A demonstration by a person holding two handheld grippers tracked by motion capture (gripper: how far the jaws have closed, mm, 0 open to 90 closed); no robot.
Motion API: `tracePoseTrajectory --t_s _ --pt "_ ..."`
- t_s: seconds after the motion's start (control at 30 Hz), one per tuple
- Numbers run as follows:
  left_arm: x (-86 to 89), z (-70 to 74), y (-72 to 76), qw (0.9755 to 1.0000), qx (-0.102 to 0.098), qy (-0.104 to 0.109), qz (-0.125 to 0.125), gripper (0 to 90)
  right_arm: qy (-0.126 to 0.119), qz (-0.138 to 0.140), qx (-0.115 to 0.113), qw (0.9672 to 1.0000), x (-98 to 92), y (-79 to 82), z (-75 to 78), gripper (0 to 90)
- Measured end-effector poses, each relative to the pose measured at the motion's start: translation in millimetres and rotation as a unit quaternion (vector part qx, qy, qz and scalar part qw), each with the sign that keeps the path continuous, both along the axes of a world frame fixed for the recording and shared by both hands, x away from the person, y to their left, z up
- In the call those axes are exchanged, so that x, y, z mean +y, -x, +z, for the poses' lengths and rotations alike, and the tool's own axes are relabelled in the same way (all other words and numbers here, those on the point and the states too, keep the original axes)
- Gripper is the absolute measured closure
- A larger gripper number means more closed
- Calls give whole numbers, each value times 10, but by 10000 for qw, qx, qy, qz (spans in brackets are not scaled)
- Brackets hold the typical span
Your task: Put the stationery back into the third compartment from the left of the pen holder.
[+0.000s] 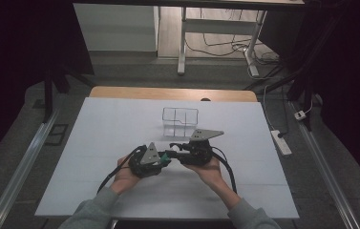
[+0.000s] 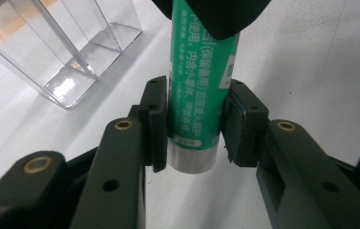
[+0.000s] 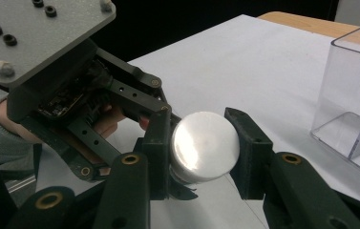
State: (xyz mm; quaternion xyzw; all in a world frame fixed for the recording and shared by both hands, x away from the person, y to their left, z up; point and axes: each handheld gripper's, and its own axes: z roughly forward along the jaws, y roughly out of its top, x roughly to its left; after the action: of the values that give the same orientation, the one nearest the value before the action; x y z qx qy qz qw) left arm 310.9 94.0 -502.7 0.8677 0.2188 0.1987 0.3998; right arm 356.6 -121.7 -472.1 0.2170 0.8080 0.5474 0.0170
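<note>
A green glue stick (image 1: 168,155) with printed text hangs level over the white table (image 1: 111,138), between my two grippers, which face each other. My left gripper (image 2: 192,125) is shut on the green barrel (image 2: 201,81) just above its white end. My right gripper (image 3: 201,149) has both pads against the round white cap (image 3: 205,145) at the other end. From above, the left gripper (image 1: 164,160) and the right gripper (image 1: 175,150) meet tip to tip at mid-table. The right gripper's dark jaw (image 2: 216,16) covers the far end of the stick.
A clear plastic box with compartments (image 1: 180,121) stands upright just beyond the grippers, and it is also seen as the box (image 2: 68,57) and the box (image 3: 354,95). The left gripper's grey plate (image 3: 39,33) is close on the left. A power strip (image 1: 281,142) lies on the floor at the right.
</note>
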Motion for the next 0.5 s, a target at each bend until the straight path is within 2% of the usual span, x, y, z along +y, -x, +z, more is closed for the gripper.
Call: tracePoseTrajectory --t_s 0.17,0.33,0.5 --pt "31 2 -17 9999 62 119 95 596 39 -7 -118 9999 5 17 12 637" --pt "107 20 -34 9993 152 222 247 454 1 -144 -262 9996 -59 1 62 638" --pt "228 30 -33 9984 270 220 455 362 -66 -357 -443 9984 -162 -20 146 638"
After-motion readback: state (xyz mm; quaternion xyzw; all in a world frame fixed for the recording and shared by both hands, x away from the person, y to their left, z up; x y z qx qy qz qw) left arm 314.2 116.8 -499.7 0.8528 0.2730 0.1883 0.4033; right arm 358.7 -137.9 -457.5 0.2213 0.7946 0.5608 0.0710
